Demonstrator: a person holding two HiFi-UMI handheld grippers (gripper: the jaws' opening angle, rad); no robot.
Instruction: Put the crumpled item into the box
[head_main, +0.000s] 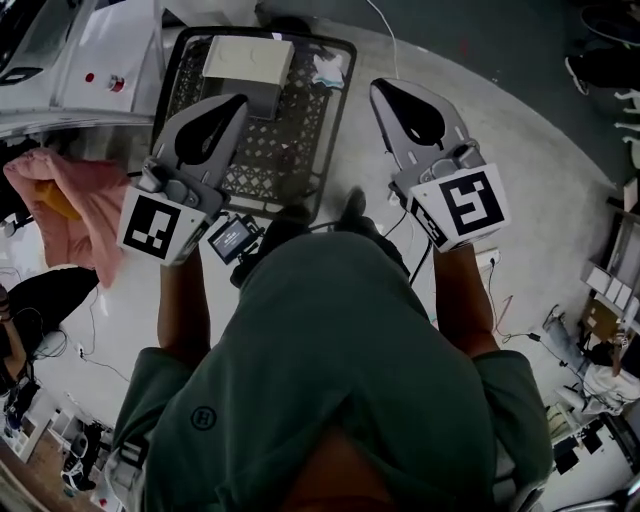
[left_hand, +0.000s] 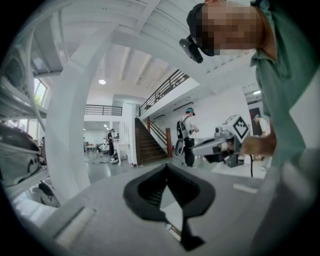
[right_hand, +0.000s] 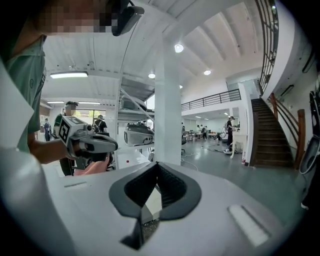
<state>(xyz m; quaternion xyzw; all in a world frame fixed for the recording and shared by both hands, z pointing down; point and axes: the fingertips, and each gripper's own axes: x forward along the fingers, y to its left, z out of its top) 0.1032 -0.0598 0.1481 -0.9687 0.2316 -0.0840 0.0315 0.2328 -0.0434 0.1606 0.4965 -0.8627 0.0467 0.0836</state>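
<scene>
Green shirt, grey grippers

Both forearms are bare below short green sleeves and reach forward, roughly parallel. Left gripper: jaws together, nothing between them. From above, its tip lies over the left side of the wire basket. Right gripper: jaws together, empty, with the tip just outside the basket's right rim. Both point away from the body, close to level. Left hand and right hand are each wrapped round a gripper's handle. Both marker cubes sit on the near side of the basket.
</scene>
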